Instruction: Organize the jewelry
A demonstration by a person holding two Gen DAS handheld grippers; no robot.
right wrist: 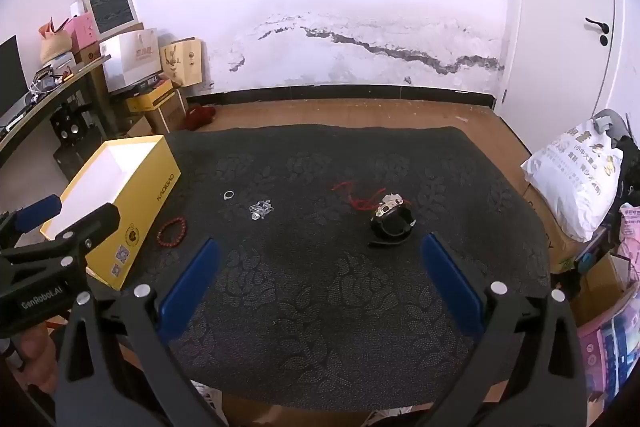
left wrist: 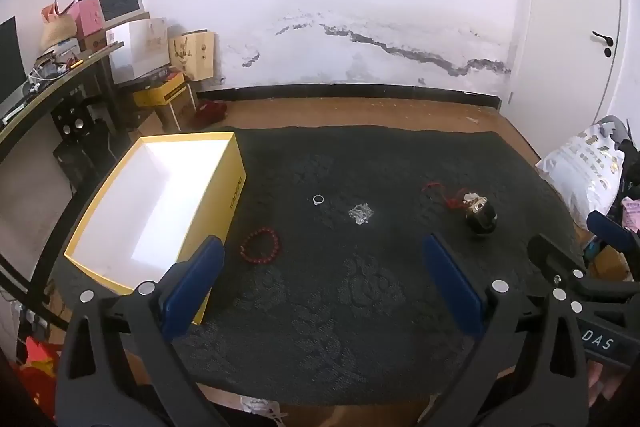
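Left claw (left wrist: 320, 255): your blue fingers are spread wide and hold nothing, hovering over the near half of the table, which is covered by a dark floral cloth (left wrist: 360, 307).
Right claw (right wrist: 318, 255): also spread wide and empty, above the same near edge.
Yellow box (left wrist: 152, 211): it stands open with a white inside at the table's left edge, and nothing shows in it yet.
Red bead bracelet (left wrist: 261, 245): it lies just beside the box's near right corner, closest to your left claw.
Ring (left wrist: 318, 200): small and silver-coloured, it sits toward the middle of the table.
Clear crystal piece (left wrist: 361, 214): it lies just right of the ring; I cannot tell whether it is a bracelet or a chain.
Watch (right wrist: 392, 221): black-strapped, it lies right of centre, apart from the rest.
Red cord (right wrist: 356, 197): it runs loose behind the watch, touching it or nearly so.
Risk, ring: it is thin and flat on a soft cloth, so your fingers may pinch fabric or flick it away.
Risk, cord: lifting the watch may drag the cord if the two are tangled.
Risk, box: its near wall stands tall, so a low carry could knock it.
Writing: the box side reads roughly "KADIGAO"; the other claw's handle reads "GenRobot.AI" and "DAS".
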